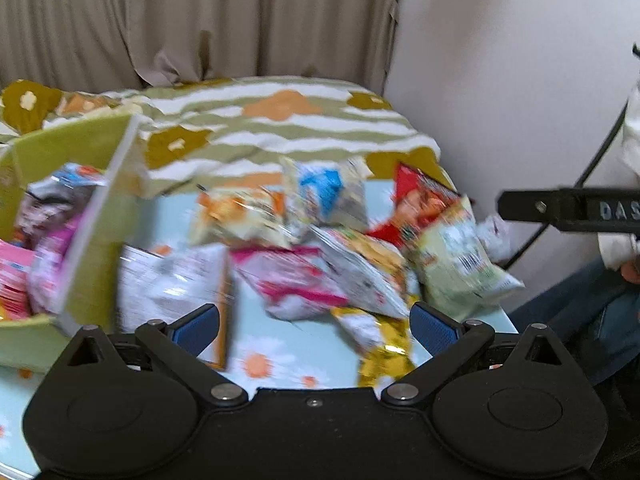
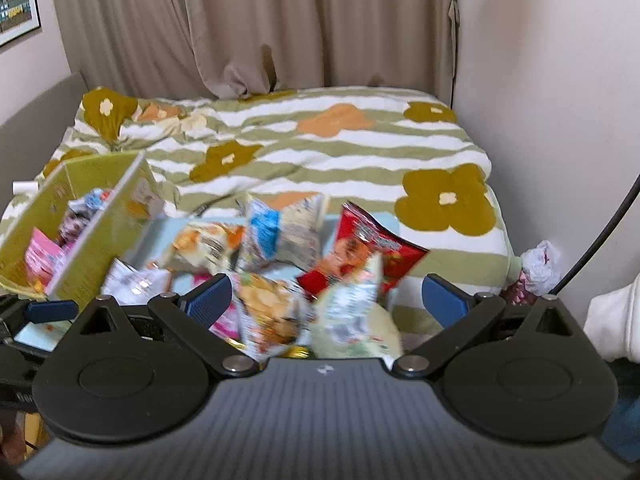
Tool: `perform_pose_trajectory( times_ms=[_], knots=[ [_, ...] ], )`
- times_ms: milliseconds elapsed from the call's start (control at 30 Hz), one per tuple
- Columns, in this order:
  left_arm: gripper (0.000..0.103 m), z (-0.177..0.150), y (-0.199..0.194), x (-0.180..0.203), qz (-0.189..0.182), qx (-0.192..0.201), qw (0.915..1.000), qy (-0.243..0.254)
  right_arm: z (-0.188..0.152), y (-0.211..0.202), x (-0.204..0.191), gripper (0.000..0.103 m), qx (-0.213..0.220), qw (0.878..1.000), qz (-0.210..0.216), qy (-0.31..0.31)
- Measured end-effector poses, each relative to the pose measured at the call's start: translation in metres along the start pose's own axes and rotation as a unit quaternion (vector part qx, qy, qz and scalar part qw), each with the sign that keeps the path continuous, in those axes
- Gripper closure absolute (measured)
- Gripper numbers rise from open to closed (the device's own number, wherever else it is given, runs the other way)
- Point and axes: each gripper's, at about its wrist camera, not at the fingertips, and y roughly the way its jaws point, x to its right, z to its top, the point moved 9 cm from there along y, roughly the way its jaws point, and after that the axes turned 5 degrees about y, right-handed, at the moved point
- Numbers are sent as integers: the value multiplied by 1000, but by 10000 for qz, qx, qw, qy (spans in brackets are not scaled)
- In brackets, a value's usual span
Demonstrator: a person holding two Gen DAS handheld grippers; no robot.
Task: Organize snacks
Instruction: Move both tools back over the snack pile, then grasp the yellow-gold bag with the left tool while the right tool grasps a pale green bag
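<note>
A pile of snack bags lies on a light blue flowered table (image 1: 260, 344): a red bag (image 1: 420, 204) (image 2: 360, 248), a blue-and-white bag (image 1: 324, 196) (image 2: 280, 232), an orange bag (image 1: 240, 216) (image 2: 204, 244), a pink bag (image 1: 292, 280), a pale green bag (image 1: 456, 256) (image 2: 356, 316) and a gold packet (image 1: 384, 344). A green box (image 1: 100, 220) (image 2: 96, 240) at left holds several packets. My left gripper (image 1: 314, 328) is open and empty, just short of the pile. My right gripper (image 2: 326, 300) is open and empty above the pile's near side; it also shows in the left wrist view (image 1: 568, 208).
A bed with a green striped flowered blanket (image 2: 304, 152) lies behind the table, beige curtains (image 2: 240, 20) beyond it. A white wall (image 2: 560, 120) is at right. A crumpled wrapper (image 2: 536, 268) sits by the bed's right edge. The person's white sleeve (image 2: 612, 320) is at far right.
</note>
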Motion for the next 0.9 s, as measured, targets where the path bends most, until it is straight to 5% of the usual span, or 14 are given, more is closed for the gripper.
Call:
perform_pose_trajectory(
  times_ms=[467, 667, 800, 900],
  knots=[
    [21, -45, 105, 49, -411, -846, 9956, 36, -32, 81, 24, 0, -473, 9985, 266, -99],
    [32, -52, 117, 58, -398, -966, 9942, 242, -39, 95, 20, 0, -512, 9981, 155, -315],
    [55, -49, 119, 62, -276, -922, 9943, 468, -40, 101, 18, 0, -530, 9973, 169, -471],
    [56, -49, 120, 62, -233, -934, 9937, 569, -40, 107, 17, 0, -588, 9970, 199, -464]
  ],
)
